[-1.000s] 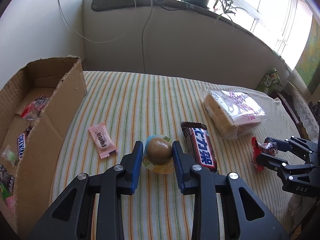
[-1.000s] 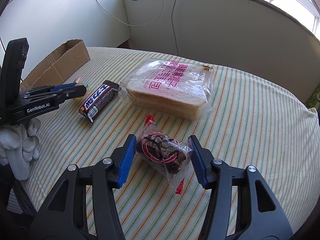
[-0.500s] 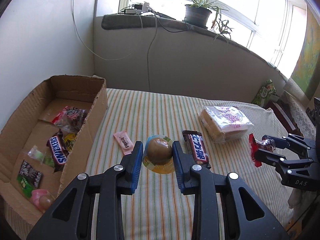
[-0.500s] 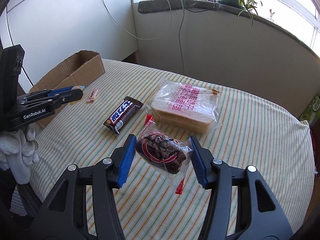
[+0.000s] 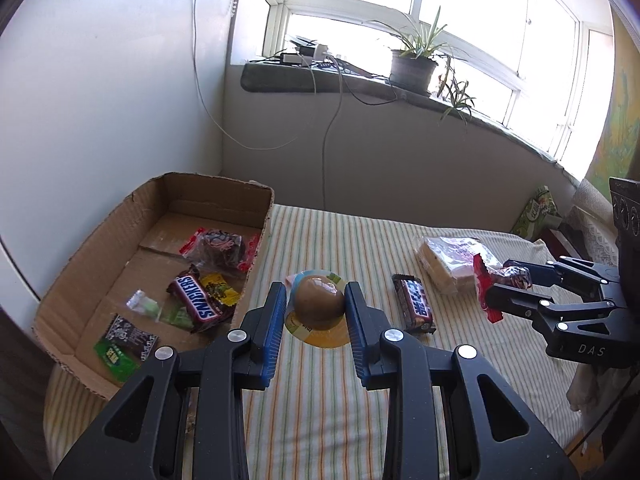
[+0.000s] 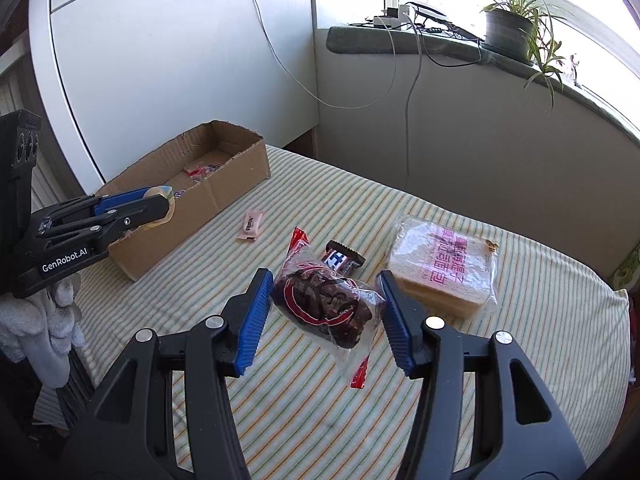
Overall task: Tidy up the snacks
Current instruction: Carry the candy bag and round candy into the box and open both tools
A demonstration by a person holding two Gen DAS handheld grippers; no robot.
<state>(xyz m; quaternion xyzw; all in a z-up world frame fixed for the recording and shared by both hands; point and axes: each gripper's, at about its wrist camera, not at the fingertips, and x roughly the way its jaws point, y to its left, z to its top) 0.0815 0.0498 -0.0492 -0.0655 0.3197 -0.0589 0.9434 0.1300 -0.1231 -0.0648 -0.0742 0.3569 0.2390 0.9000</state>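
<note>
My left gripper [image 5: 316, 312] is shut on a brown jelly cup [image 5: 318, 308] and holds it high above the striped table, just right of the cardboard box [image 5: 256, 248]. My right gripper [image 6: 326, 312] is shut on a clear-wrapped dark cake packet [image 6: 324, 308] and holds it above the table. The right gripper also shows in the left wrist view [image 5: 508, 286]. On the table lie a Snickers bar [image 5: 414, 308], a bagged bread loaf [image 6: 444, 276] and a small pink candy [image 6: 250, 226].
The box holds several snacks, among them a Snickers bar [image 5: 196, 302] and a cake packet [image 5: 220, 248]. A white wall stands behind the box. A windowsill with a potted plant [image 5: 412, 68] and cables runs along the back. A green packet [image 5: 536, 212] lies far right.
Both grippers have risen well above the table with their snacks. The left gripper has moved toward the box, whose inside has come into view.
</note>
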